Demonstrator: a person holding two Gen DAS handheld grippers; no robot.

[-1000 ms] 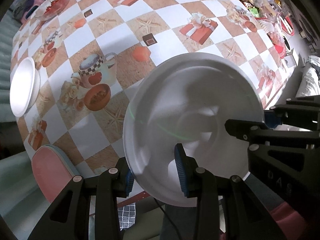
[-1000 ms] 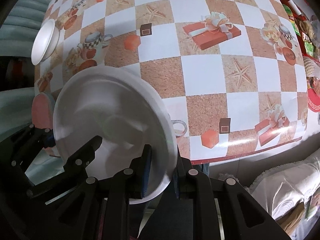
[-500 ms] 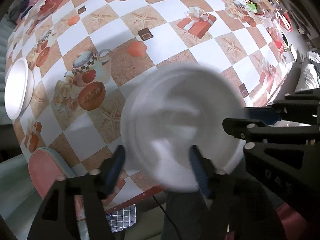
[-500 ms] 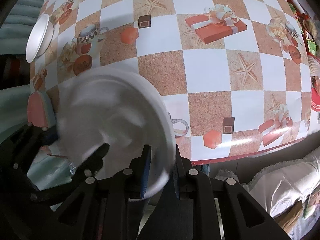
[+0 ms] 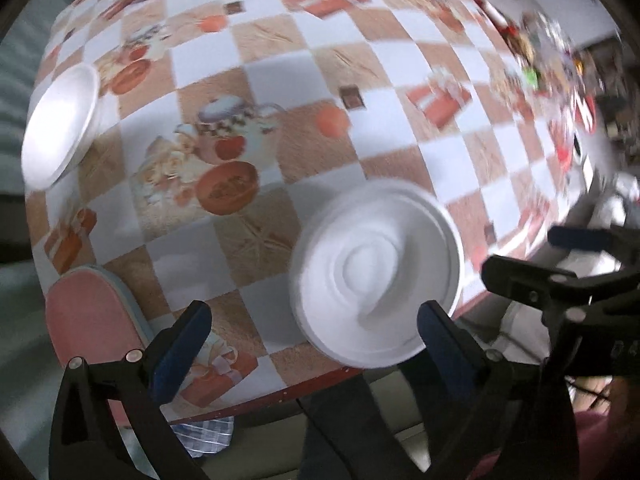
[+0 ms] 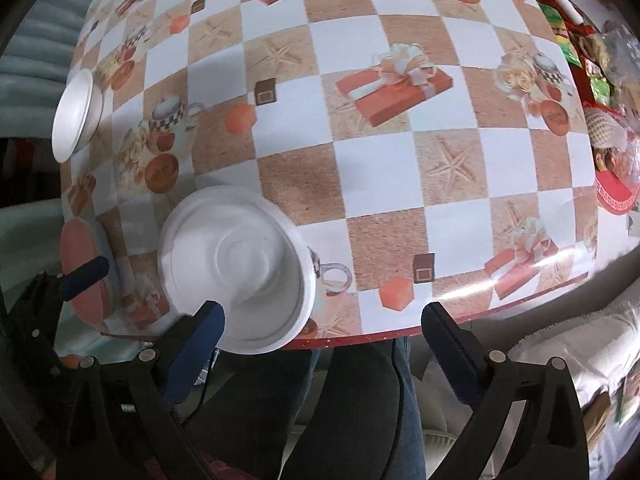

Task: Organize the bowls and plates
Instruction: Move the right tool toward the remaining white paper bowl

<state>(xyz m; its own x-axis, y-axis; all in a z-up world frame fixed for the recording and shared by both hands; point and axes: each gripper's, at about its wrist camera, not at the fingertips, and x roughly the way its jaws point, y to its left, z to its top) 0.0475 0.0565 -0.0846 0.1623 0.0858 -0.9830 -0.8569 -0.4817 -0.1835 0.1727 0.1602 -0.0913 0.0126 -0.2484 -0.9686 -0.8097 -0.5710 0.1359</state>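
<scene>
1. My left gripper (image 5: 310, 330) is opening, jaws spread wide, pads clear of the white plate (image 5: 376, 272).
2. My right gripper (image 6: 320, 332) is opening too, nothing pressed between its pads.
3. The plate lies at the near edge of the checkered surface (image 6: 360, 168), lower middle of the left wrist view.
4. A white bowl (image 6: 74, 116) sits at the surface's far left edge, well apart.

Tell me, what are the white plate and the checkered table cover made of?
The white plate looks like foam or plain plastic: matte, thick rolled rim, no shine. The table cover looks like glossy vinyl: light glints along its near edge. Neither is certain from looks alone.
</scene>
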